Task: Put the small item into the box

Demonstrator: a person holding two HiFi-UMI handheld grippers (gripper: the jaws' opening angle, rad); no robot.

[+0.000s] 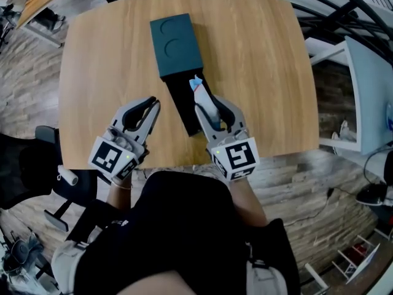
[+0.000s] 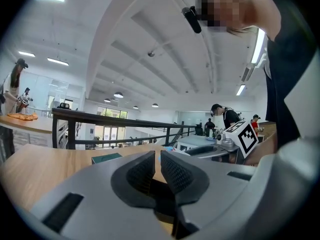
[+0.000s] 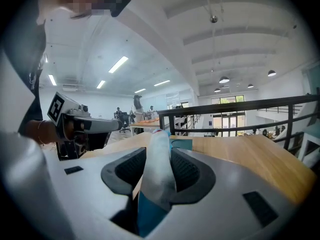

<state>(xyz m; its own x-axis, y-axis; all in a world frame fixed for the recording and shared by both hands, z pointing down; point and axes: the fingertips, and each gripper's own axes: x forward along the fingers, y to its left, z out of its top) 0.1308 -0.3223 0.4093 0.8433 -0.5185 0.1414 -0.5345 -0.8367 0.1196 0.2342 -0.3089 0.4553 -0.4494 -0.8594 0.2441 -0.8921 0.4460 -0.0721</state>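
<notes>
Head view: my right tool (image 1: 204,105) is clamped on the small item (image 1: 196,83), a white piece with a blue tip. The tip sticks out past the jaws, toward the box. The box has a teal part (image 1: 176,45) with two round shapes pressed into its top. A black part (image 1: 184,106) runs out from the teal part's near end toward me. The item's tip sits at the right edge of the black part, just short of the teal part's near end. Cannot tell if it touches the box or hangs above it. My right tool lies along the right side of the black part.

Right gripper view: jaws of the right tool (image 3: 158,154) closed on the item (image 3: 156,184), which stands upright between the pads. The teal part (image 3: 181,144) shows just behind it.

My left tool (image 1: 150,106) is left of the black part, apart from it, over the table (image 1: 258,72). Left gripper view: jaws of the left tool (image 2: 157,159) nearly together, only a thin slit, nothing between them. The teal part (image 2: 106,157) shows ahead, a little to the left.
</notes>
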